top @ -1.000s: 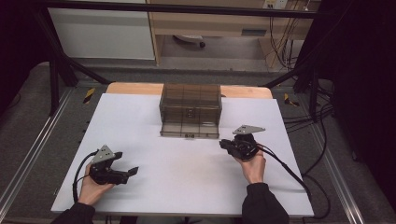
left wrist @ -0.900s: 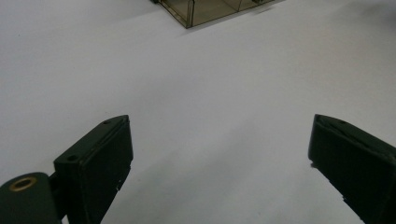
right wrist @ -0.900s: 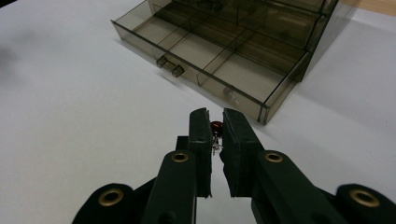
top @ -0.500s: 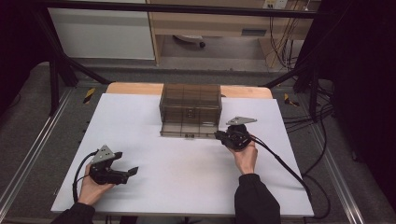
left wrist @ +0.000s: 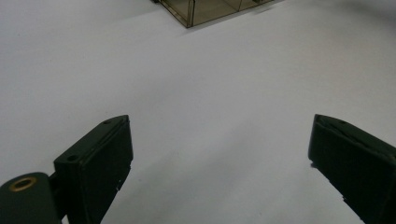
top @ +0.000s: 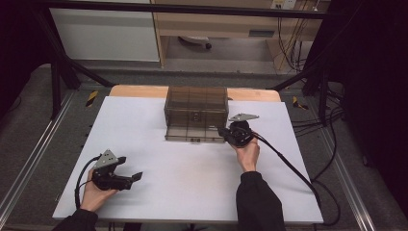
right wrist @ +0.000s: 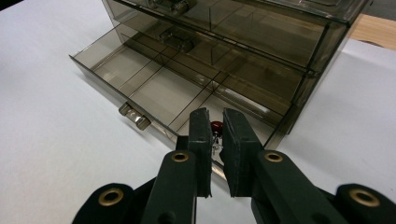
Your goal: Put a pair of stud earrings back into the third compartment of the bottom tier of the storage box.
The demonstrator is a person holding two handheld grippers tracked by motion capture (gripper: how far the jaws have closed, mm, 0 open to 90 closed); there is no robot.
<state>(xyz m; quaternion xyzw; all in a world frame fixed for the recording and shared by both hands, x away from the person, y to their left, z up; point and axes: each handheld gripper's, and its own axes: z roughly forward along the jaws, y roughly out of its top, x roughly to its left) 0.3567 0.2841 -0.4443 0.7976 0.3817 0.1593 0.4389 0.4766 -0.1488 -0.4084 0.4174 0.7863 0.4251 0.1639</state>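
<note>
A smoky clear drawer box (top: 196,107) stands at the table's far middle, its bottom drawer (top: 191,134) pulled out. In the right gripper view the drawer (right wrist: 154,88) shows several divided, bare compartments and a metal handle (right wrist: 134,116). My right gripper (top: 223,131) hangs over the drawer's right end. Its jaws (right wrist: 215,116) are shut on a small red bead-like piece with a silver part (right wrist: 216,126). At the front left my left gripper (top: 135,177) rests near the table, open (left wrist: 222,122) with nothing between its fingers.
The white table top (top: 183,178) stretches between the two hands. A corner of the drawer box (left wrist: 210,9) shows far ahead in the left gripper view. The right gripper's cable (top: 288,168) trails off the table's right side. A wooden edge (top: 134,90) lies behind the box.
My right gripper has moved forward and left from the open table to the right end of the open drawer. The left gripper has stayed put.
</note>
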